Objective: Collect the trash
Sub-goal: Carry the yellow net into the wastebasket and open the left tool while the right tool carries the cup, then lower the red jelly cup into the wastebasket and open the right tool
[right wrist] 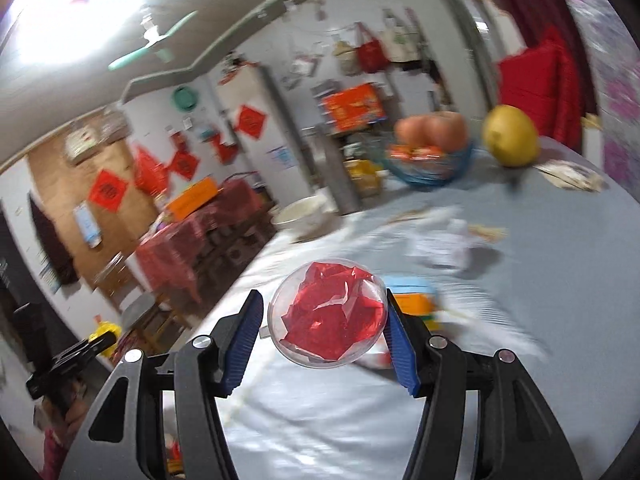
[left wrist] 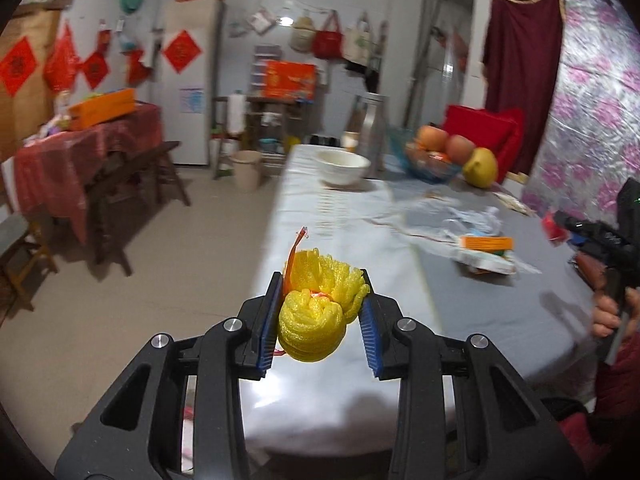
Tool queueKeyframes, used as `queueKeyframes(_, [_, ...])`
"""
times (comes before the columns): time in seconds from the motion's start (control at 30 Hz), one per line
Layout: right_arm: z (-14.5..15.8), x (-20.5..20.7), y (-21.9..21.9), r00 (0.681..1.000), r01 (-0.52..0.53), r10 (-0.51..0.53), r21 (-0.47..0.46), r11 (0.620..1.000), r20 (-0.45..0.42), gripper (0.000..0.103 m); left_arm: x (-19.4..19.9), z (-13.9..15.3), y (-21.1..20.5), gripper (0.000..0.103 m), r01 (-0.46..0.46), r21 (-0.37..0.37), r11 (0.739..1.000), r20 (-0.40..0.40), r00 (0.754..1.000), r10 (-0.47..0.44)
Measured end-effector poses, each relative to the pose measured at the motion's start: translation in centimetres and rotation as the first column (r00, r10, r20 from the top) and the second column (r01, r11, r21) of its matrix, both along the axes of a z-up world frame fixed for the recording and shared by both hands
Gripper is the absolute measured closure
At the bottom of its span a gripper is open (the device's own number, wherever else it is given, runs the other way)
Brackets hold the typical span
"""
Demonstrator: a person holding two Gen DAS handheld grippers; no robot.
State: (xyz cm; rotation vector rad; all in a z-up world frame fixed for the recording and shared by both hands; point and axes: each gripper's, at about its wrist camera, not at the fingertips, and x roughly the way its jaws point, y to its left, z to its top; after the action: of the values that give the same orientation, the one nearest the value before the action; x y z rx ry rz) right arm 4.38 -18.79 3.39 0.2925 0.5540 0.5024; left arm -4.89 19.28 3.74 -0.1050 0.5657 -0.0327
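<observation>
My left gripper (left wrist: 320,312) is shut on a crumpled yellow foam fruit net (left wrist: 318,312) with an orange strip, held above the near left edge of the grey-clothed table (left wrist: 500,312). My right gripper (right wrist: 326,320) is shut on a clear plastic cup (right wrist: 328,314) stuffed with red wrapper, held above the table (right wrist: 560,280). More trash lies on the table: an orange-and-white packet (left wrist: 486,252) and crumpled clear plastic (left wrist: 460,216). The right gripper shows at the right edge of the left wrist view (left wrist: 600,236); the left one shows at the lower left of the right wrist view (right wrist: 80,356).
A white bowl (left wrist: 344,166), a metal jug (left wrist: 372,132), a blue fruit bowl with apples (left wrist: 436,152) and a yellow pomelo (left wrist: 480,168) stand at the table's far end. A red-clothed side table (left wrist: 88,152) and a beige bucket (left wrist: 248,170) stand on the floor to the left.
</observation>
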Motion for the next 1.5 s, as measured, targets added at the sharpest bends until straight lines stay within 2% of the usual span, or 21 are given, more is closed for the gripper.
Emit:
queueKeyframes(0.13, [2.1,-1.3,6.5,0.989,-0.145,0.145,-0.032,0.989,0.0,0.044,-3.0,-0.9,4.6,0.067,-0.1,0.006,0.995,-0.011,0.995,0.1])
queueKeyframes(0.27, [3.5,-2.6,13.4,0.956,-0.294,0.294,-0.079,0.953,-0.01,0.044,-5.0,-2.2,8.7,0.067,-0.18,0.012,0.984,-0.054,0.982,0.181])
queueKeyframes(0.5, [3.8,-5.0,25.3,0.862,-0.507,0.5,-0.143,0.85,-0.086,0.044,-7.3,-6.6,13.6,0.066,-0.235,0.009,0.972,-0.163,0.959,0.233])
queueKeyframes(0.7, [1.9,-7.0,32.9,0.783,-0.621,0.596,-0.175,0.764,-0.176,0.044,-8.1,-13.1,17.7,0.066,-0.271,-0.085,0.959,-0.287,0.928,0.237])
queueKeyframes(0.8, [0.8,-7.2,35.2,0.759,-0.65,0.614,-0.183,0.738,-0.22,0.044,-7.6,-15.4,18.3,0.064,-0.276,-0.086,0.957,-0.329,0.915,0.235])
queueKeyframes(0.87, [0.3,-7.1,36.4,0.748,-0.662,0.62,-0.184,0.727,-0.239,0.044,-7.4,-17.1,18.8,0.059,-0.287,-0.08,0.955,-0.373,0.897,0.238])
queueKeyframes(1.0, [-0.8,-7.2,38.5,0.724,-0.685,0.63,-0.181,0.706,-0.282,0.044,-7.7,-19.5,19.8,0.037,-0.316,-0.094,0.944,-0.429,0.869,0.248])
queueKeyframes(1.1, [-1.6,-7.2,39.6,0.709,-0.699,0.637,-0.185,0.69,-0.303,0.044,-8.0,-19.6,20.3,0.026,-0.337,-0.092,0.937,-0.43,0.862,0.268])
queueKeyframes(1.17, [-2.2,-6.9,40.0,0.7,-0.708,0.641,-0.182,0.683,-0.314,0.044,-8.3,-19.3,20.8,0.023,-0.354,-0.082,0.932,-0.421,0.86,0.29])
queueKeyframes(1.27, [-3.2,-7.1,41.1,0.683,-0.723,0.648,-0.185,0.666,-0.335,0.044,-8.7,-18.7,21.6,0.013,-0.397,-0.027,0.917,-0.401,0.845,0.354])
queueKeyframes(1.33, [-3.9,-7.2,41.9,0.667,-0.737,0.656,-0.185,0.65,-0.354,0.044,-9.1,-18.2,22.4,0.011,-0.431,0.003,0.902,-0.389,0.831,0.398])
queueKeyframes(1.5, [-5.4,-8.2,44.3,0.628,-0.771,0.673,-0.195,0.606,-0.39,0.044,-10.4,-17.4,24.7,0.01,-0.496,-0.015,0.868,-0.378,0.806,0.455])
